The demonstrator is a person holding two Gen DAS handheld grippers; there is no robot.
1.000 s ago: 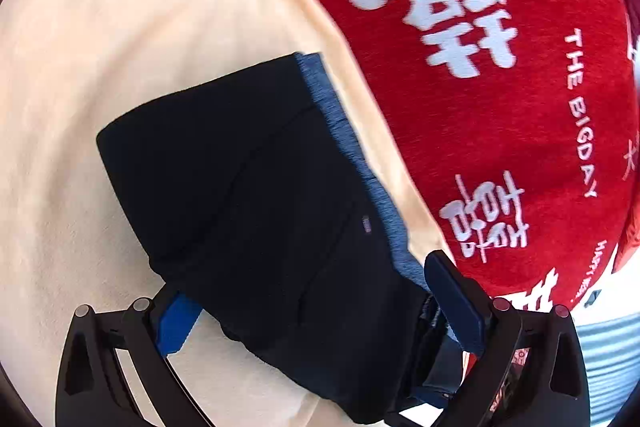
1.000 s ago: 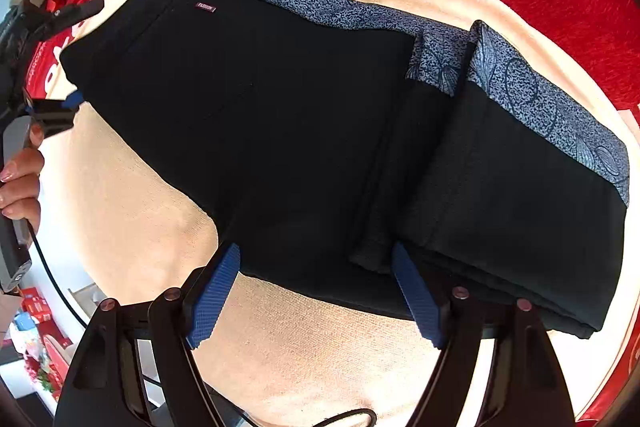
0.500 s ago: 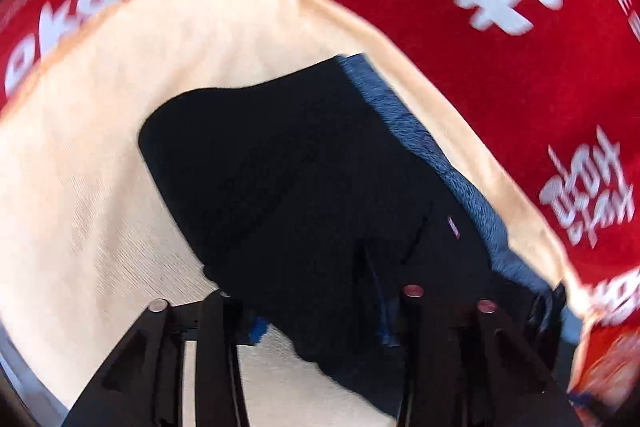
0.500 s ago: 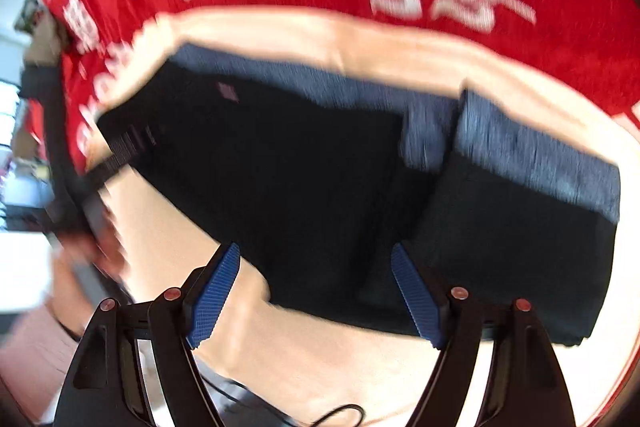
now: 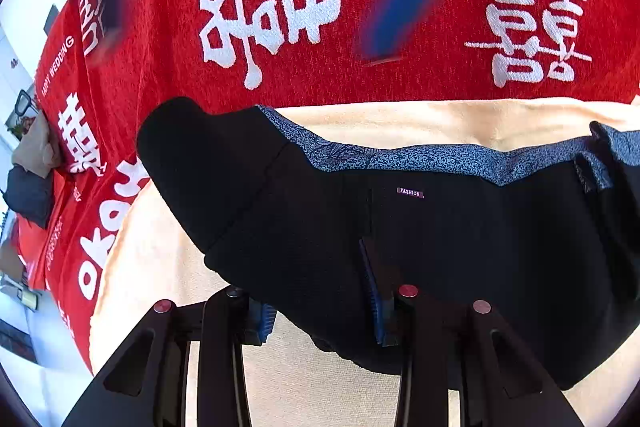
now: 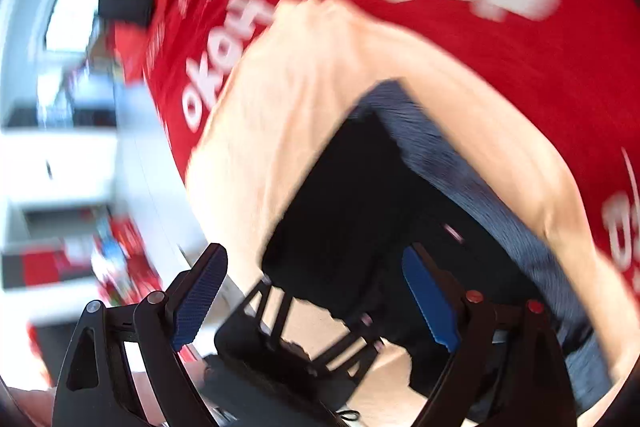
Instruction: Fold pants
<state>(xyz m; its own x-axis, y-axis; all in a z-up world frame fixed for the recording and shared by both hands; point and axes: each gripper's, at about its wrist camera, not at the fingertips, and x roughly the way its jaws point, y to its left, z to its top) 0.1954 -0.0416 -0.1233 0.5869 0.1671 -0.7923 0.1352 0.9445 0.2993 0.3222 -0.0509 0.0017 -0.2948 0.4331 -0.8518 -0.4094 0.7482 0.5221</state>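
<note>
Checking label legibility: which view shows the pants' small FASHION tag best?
Left wrist view: the FASHION tag is sharp and readable on the black pants, just below the blue patterned waistband. Right wrist view is motion-blurred; the tag is only a pale smear.

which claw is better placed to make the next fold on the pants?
Left. The left claw is already clamped on the near edge of the black pants and can carry it over. The right claw has nothing between its opening jaws and its view is motion-blurred.
</note>
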